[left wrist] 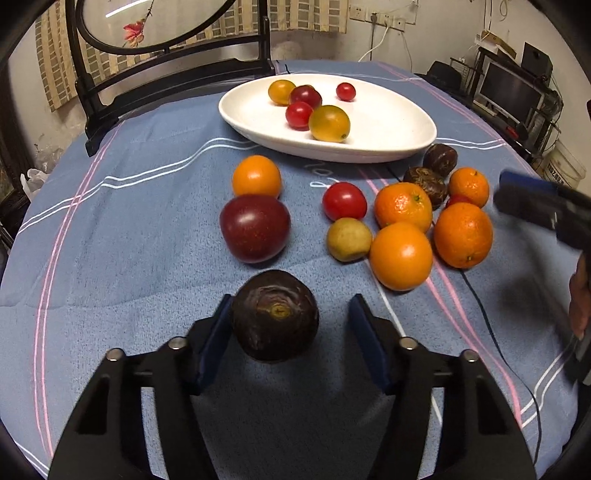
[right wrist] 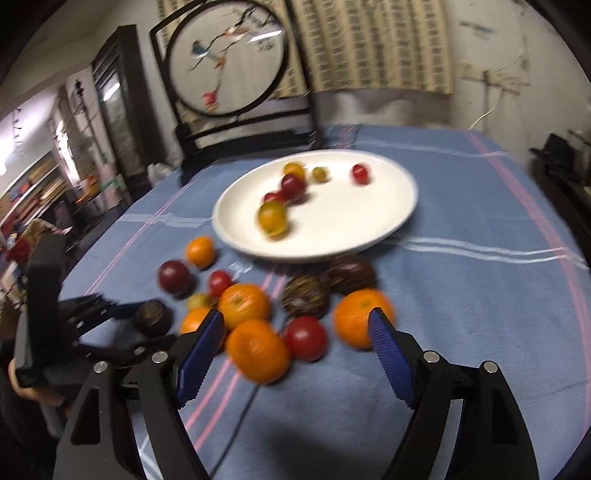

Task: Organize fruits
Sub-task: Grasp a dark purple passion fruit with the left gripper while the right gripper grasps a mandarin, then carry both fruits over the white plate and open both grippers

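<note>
Left gripper [left wrist: 290,314] unclenched around dark passion fruit [left wrist: 275,314], only its left pad touching. Right gripper [right wrist: 295,325] released above the oranges [right wrist: 258,350]. Right view alone shows the sixth fruit on the plate [right wrist: 369,229].

Lived-in home room. Round table under blue striped cloth [left wrist: 147,229]; white plate [left wrist: 388,122] of fruit at far side. Framed round embroidered screen [right wrist: 229,59] behind, checked curtain [right wrist: 369,48] on far wall. Monitor [left wrist: 509,88] on cluttered shelving at far right; wall sockets [left wrist: 373,16].
</note>
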